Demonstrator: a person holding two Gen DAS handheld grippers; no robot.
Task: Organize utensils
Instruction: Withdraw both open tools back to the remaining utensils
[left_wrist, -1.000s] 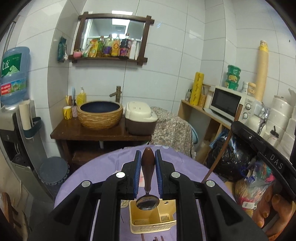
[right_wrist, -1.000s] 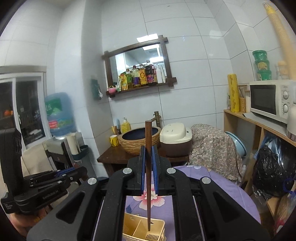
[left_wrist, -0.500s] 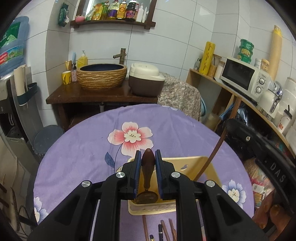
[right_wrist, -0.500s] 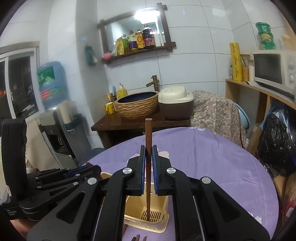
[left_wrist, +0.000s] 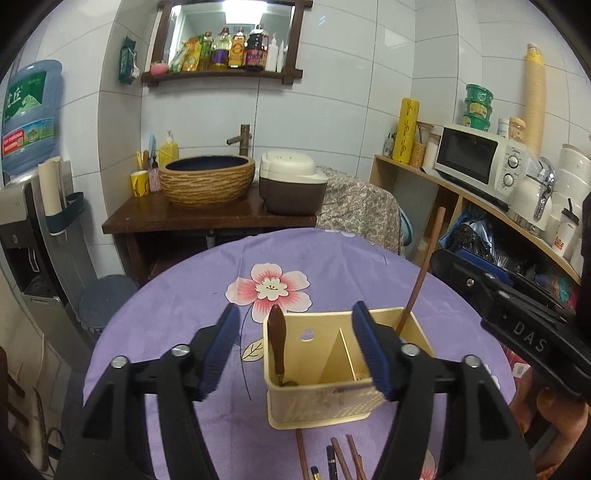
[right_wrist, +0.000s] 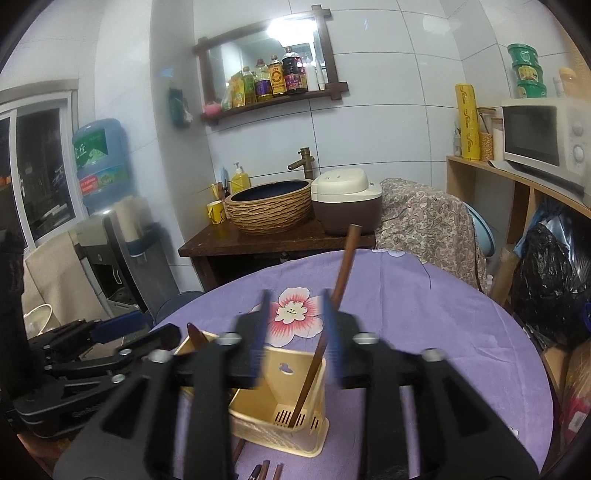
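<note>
Left gripper (left_wrist: 291, 350): jaws stand wide and have just been opening. Nothing pressed. The spoon (left_wrist: 277, 341) stands free between the pads, touching neither, bowl down in the left compartment of the caddy (left_wrist: 325, 406), handle leaning on the wall at 11 o'clock.

Right gripper (right_wrist: 293, 334): jaws parted, blurred, likewise just opening. The chopstick (right_wrist: 320, 334) rises between them, tip on the slotted floor of the right compartment, shaft tilted toward 1 o'clock; whether it brushes the right pad cannot be told.

Spoon, judged: light, rigid, smooth wooden handle, likely slick. Best taken at mid-handle, above the caddy rim.

Chopstick, judged: very light, stiff, thin; prone to roll or pivot in a loose grip. Best taken in the upper third.

Caddy, judged: thin cream plastic, light, easily shoved or tipped by a bumped jaw. Stands on the purple flowered tablecloth (left_wrist: 177, 295), the pink blossom at its 12 o'clock.

Loose utensils (left_wrist: 341, 459): several sticks and dark pens lying flat on the cloth at 6 o'clock from the caddy, not yet sorted.

Beyond, at 12 o'clock: woven basin (left_wrist: 207, 179), rice cooker (left_wrist: 291, 188). At 2 o'clock: microwave (left_wrist: 480, 158).
</note>
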